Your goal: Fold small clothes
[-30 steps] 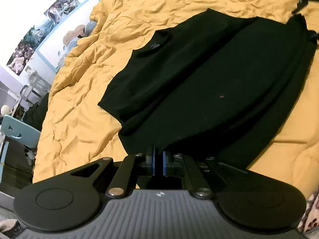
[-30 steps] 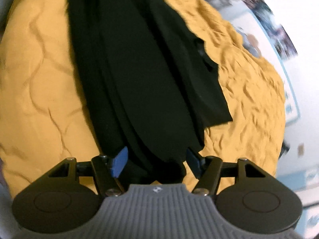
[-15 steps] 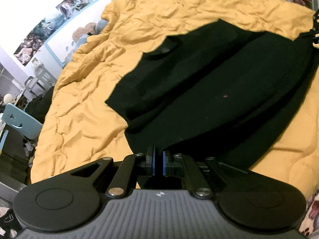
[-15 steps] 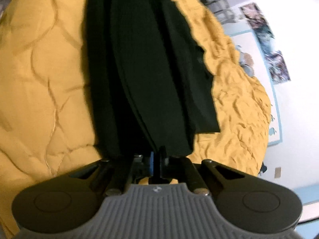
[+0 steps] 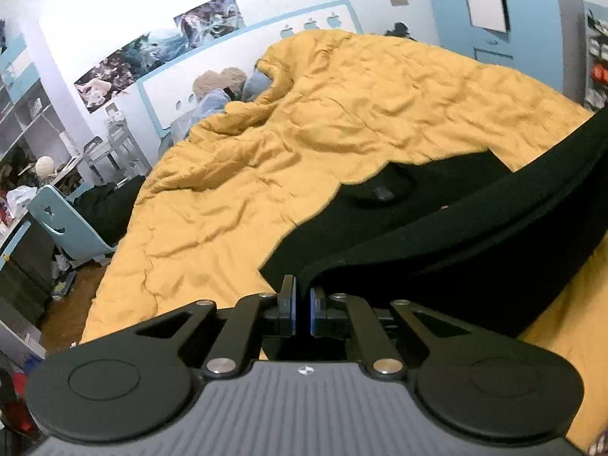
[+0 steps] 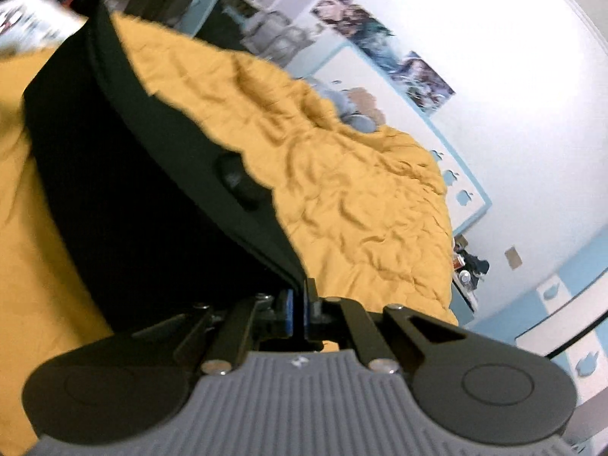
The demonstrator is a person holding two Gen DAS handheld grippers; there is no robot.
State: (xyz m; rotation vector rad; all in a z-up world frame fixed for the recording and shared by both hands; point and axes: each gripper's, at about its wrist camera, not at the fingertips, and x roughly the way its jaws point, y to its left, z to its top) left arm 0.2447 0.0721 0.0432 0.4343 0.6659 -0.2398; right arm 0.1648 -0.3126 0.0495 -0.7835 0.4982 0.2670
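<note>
A black shirt (image 5: 437, 228) lies on a yellow quilted bedspread (image 5: 304, 144), its neck label showing at the far edge. My left gripper (image 5: 302, 309) is shut on one near corner of the shirt's hem and holds it raised. My right gripper (image 6: 298, 313) is shut on the other near corner of the shirt (image 6: 133, 190). The lifted hem stretches as a taut band between the two grippers, above the rest of the shirt. The bedspread also shows in the right wrist view (image 6: 361, 197).
Pillows and a plush toy (image 5: 224, 87) sit at the head of the bed. A light blue chair (image 5: 64, 231) and cluttered shelves (image 5: 22, 144) stand left of the bed. Blue and white cupboards (image 5: 513, 11) stand beyond the bed.
The right gripper closed on the shirt's corner. Both grippers then lifted the near hem up and tilted toward the head of the bed, so the views now show the walls.
</note>
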